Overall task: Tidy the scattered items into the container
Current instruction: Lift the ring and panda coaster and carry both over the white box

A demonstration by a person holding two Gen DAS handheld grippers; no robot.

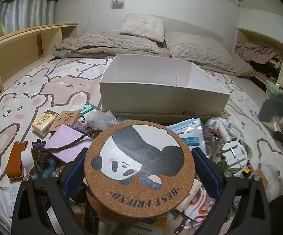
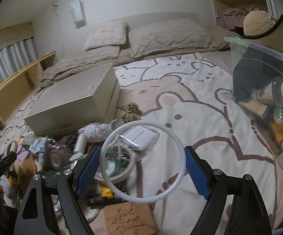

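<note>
— Clamped edge to edge between the blue pads of the left gripper [image 1: 139,168], a round cork coaster printed with a sleeping panda [image 1: 139,168] is seen lifted over the clutter

— And the container?

— An open white cardboard box [image 1: 161,96] lies straight ahead of that gripper, just past the pile (its long axis runs across the view)

— The other hand?

— A thin white plastic ring [image 2: 142,161] is spanned by the right gripper [image 2: 142,166], jaws wide, both pads touching its rim; from there the box is found up and to the left, so the left gripper is judged nearer
</note>
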